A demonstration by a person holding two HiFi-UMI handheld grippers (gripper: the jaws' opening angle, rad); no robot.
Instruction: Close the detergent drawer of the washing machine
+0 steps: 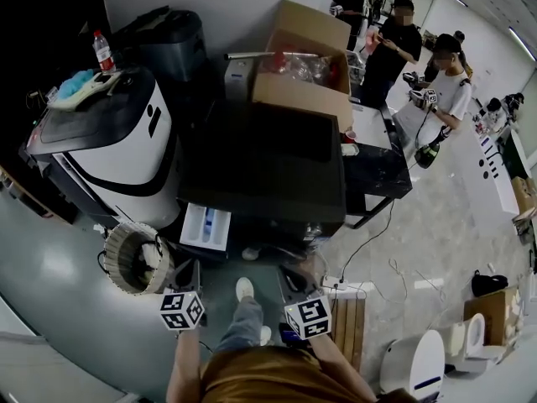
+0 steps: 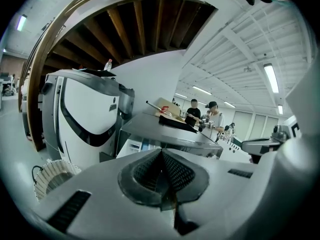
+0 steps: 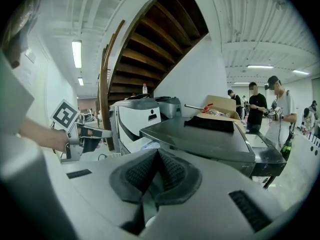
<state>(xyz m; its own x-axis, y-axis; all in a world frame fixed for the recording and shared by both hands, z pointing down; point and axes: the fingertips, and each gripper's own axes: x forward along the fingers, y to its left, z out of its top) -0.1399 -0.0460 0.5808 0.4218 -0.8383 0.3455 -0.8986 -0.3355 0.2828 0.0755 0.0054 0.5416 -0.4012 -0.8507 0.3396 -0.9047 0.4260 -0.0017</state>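
At gripper level, not overhead: left claw (image 2: 162, 152), right claw (image 3: 157, 150) closed.

Grey floor (image 1: 67, 309) under washing machine (image 1: 268, 166), wicker basket (image 1: 114, 257), power strip (image 1: 336, 283).

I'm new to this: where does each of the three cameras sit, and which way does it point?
Head view: on the person's head, looking down at the washing machine and its open detergent drawer; their legs, left gripper and right gripper show.
Left gripper view: on the left gripper, looking along its shut jaws toward the drawer; its jaws show.
Right gripper view: on the right gripper, looking along its shut jaws over the machine's top; the left hand shows.
Shared: both gripper views catch the cardboard box.
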